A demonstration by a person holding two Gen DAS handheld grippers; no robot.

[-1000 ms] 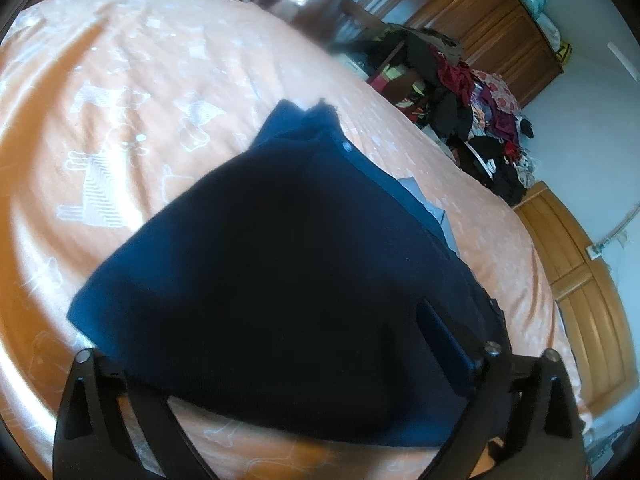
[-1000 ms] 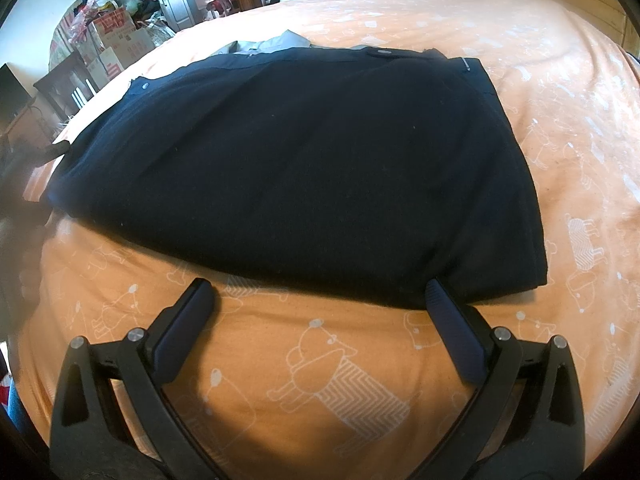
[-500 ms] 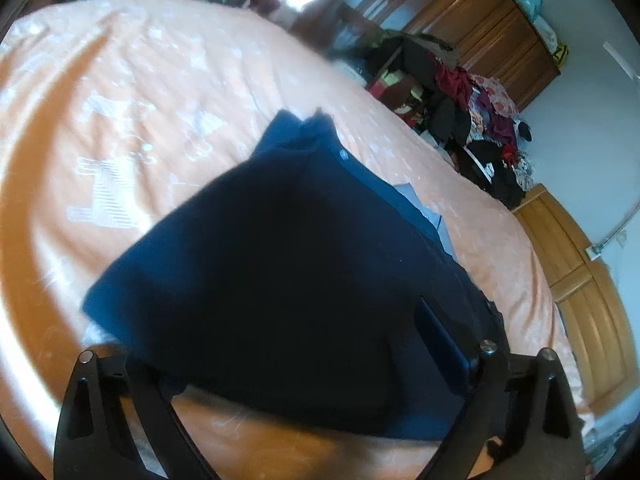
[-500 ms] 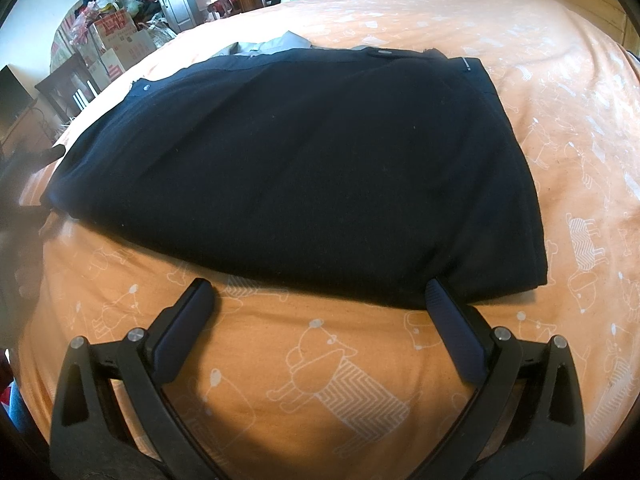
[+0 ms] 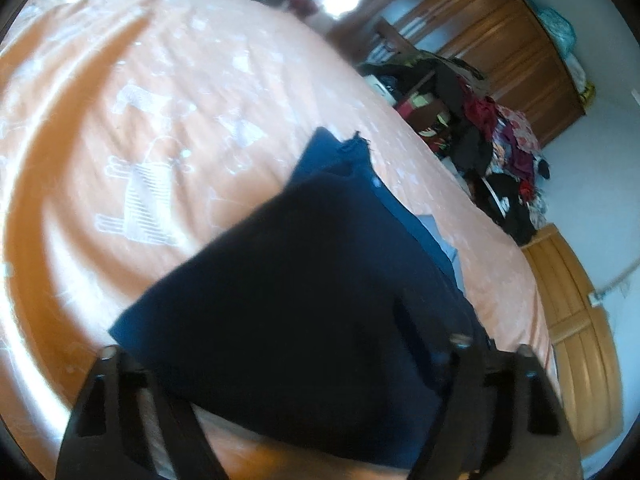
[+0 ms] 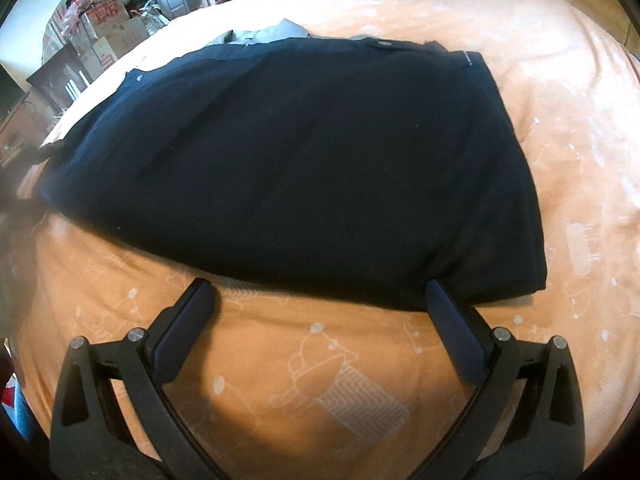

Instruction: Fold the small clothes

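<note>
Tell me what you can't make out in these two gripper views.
- Left gripper: the navy garment covers its fingertips in the left wrist view, so its state is unclear.
- Grey fabric: mostly hidden under the garment, right wrist view.
- Clothes pile: blurred, left wrist view.

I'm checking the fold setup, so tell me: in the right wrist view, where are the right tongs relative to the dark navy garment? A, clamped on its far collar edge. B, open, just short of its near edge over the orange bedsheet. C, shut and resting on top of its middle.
B: the right tongs stand wide apart over the orange bedsheet, tips at the near edge of the dark navy garment.
</note>
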